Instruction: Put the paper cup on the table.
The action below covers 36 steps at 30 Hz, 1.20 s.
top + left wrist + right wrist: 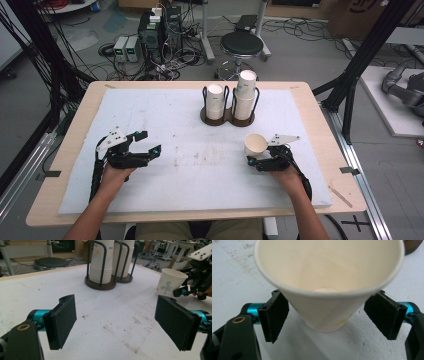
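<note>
A single white paper cup with a floral print (255, 145) stands on the white foam-covered worktop (190, 150), between the spread jaws of the right gripper (325, 317), apparently just released. The left gripper (117, 322) hovers wide and empty; the stacked cups in the dark wire holder (227, 102) remain.

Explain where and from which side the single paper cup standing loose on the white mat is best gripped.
Probably low on its side wall, from the person's side: the paper cup stands upright between the right gripper and its open jaws, tapering to a stiffer base. A light squeeze, since the thin wall would likely crumple near the wide rim.
</note>
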Each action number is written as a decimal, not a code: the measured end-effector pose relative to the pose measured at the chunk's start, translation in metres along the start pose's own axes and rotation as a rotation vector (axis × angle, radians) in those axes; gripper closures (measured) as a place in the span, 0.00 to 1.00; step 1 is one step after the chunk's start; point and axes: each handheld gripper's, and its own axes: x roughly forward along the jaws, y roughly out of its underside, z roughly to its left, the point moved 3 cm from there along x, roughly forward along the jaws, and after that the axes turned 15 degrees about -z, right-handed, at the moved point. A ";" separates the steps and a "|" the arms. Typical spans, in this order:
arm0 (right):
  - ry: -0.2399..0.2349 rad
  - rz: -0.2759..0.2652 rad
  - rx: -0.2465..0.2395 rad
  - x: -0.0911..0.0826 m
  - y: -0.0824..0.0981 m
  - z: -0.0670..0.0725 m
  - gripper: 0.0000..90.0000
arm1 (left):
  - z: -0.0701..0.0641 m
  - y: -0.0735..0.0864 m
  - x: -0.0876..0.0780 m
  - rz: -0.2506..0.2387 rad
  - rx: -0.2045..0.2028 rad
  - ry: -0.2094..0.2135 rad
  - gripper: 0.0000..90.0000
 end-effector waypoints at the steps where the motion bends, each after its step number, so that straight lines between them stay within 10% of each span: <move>1: 0.003 0.001 0.001 -0.002 0.000 0.001 0.23 | 0.000 0.000 0.000 0.001 -0.001 0.000 0.19; 18: 0.072 -0.176 0.031 -0.070 -0.010 0.009 0.23 | 0.000 -0.006 -0.012 -0.042 -0.027 0.002 0.19; 36: 0.068 -0.279 0.006 -0.083 -0.023 0.028 0.23 | -0.011 -0.010 -0.022 -0.072 0.008 0.014 0.19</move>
